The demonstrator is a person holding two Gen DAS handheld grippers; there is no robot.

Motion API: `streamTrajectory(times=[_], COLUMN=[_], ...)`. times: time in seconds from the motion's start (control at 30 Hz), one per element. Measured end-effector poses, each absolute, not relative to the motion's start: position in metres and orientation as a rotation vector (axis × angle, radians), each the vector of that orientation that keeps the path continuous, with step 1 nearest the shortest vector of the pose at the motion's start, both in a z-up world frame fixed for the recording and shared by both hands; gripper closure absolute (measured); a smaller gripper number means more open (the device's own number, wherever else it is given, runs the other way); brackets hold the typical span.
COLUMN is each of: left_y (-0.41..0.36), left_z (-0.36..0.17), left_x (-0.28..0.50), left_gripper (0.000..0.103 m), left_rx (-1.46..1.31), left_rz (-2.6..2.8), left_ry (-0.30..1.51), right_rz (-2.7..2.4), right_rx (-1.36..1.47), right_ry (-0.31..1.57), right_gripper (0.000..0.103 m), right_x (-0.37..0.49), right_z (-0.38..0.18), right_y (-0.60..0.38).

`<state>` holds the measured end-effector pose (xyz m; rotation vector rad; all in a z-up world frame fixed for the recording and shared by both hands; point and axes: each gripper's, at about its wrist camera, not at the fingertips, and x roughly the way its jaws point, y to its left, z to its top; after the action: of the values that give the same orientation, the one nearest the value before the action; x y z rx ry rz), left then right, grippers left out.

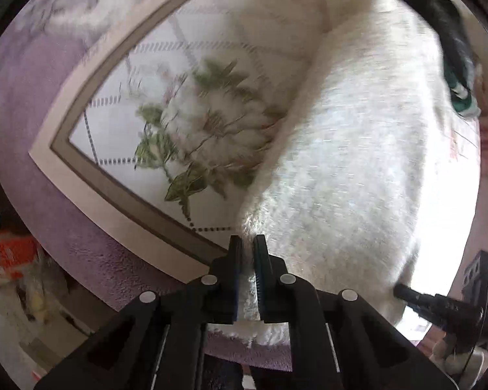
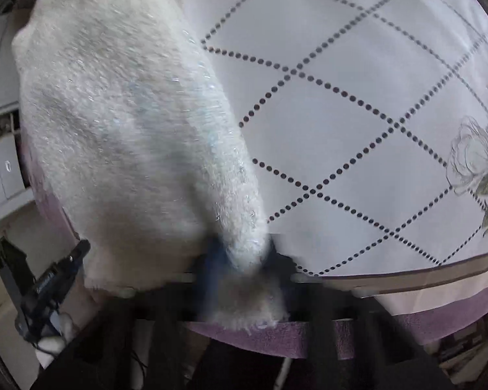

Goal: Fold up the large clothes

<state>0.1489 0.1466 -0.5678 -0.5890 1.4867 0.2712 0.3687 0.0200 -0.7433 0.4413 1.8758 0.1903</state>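
A large fluffy white garment (image 1: 358, 149) with glittery threads hangs stretched above the table. My left gripper (image 1: 247, 243) is shut on one edge of it, with white fabric pinched between the fingers. In the right wrist view the same white garment (image 2: 123, 123) fills the left half, and my right gripper (image 2: 240, 256) is shut on a bunched edge of it; the fingers are blurred and mostly hidden by fabric. The other gripper shows at the lower right of the left wrist view (image 1: 439, 305) and at the lower left of the right wrist view (image 2: 45, 289).
The table carries a white cloth (image 2: 358, 113) with dotted diamond lines and flower prints (image 1: 205, 133), bordered in tan and purple (image 1: 32, 104). A dark garment (image 1: 445, 39) lies at the far right. Cluttered items (image 1: 13, 256) and drawers (image 2: 0, 175) stand beside the table.
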Motion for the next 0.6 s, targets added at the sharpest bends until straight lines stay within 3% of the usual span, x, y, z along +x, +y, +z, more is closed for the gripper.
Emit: streamTrajectory(times=[0.13,0.3,0.37,0.43,0.5,0.53,0.6], left_y=[0.139,0.126,0.128,0.136,0.144,0.148,0.149], left_z=[-0.545,-0.592,-0.601,-0.605,-0.612,-0.616,-0.626], left_x=[0.14,0.127,0.13,0.135,0.138,0.14,0.143], left_gripper=[0.098,0.097,0.092,0.088,0.073,0.064,0.063], left_rx=[-0.619,-0.548,-0.56,-0.636,-0.716,-0.744,-0.799], left_rz=[0.227,0.219,0.21,0.185,0.148,0.133,0.094], left_ry=[1.457,1.555,1.564,1.556,1.547,1.544,1.538], right_rz=[0.157,0.119,0.134,0.157,0.173,0.184,0.229], right_rx=[0.455,0.397,0.382,0.416,0.421,0.437,0.518], right_ry=[1.797,1.818,1.886,1.902,1.913,1.918,1.949], right_gripper=[0.088,0.085,0.078,0.063,0.048,0.045,0.045], right_x=[0.352,0.356,0.355,0.354,0.35,0.348,0.342], right_z=[-0.715,-0.713,-0.726,-0.728,-0.73,-0.735,-0.75], right_y=[-0.012,-0.022,-0.021,-0.032,-0.042,-0.047,-0.072])
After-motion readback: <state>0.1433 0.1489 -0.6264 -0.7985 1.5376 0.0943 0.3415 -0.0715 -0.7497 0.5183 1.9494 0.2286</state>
